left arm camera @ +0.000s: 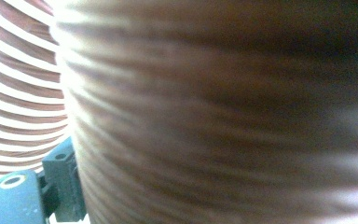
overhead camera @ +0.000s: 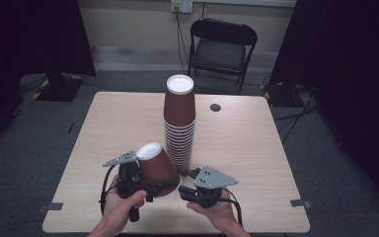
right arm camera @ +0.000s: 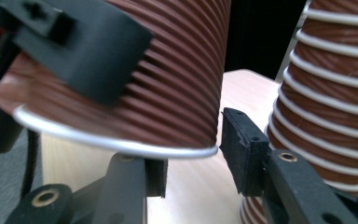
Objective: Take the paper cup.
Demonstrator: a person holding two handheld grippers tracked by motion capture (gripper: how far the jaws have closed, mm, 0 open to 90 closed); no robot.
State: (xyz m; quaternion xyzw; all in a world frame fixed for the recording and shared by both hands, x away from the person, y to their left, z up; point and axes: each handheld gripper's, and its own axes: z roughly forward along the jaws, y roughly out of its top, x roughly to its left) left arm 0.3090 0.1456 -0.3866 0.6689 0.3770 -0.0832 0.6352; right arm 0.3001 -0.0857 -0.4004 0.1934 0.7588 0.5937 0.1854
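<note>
High view: a light wooden table on grey carpet, two hand-held grippers at its near edge working a ribbed brown paper cup.

Near the table's front edge, the left gripper clamps the single cup, which is upside down and tilted, its white base up and its rolled rim low. In the right gripper view the right gripper has its jaws part-open, one pad under the cup's rim and the other just beside it, not pressing. Just behind the cup, toward the table's middle, stands the tall stack of cups, also upside down. Near the far edge sits a dark cable hole. Beyond the table are a black folding chair, a pale wall and dark curtains.
</note>
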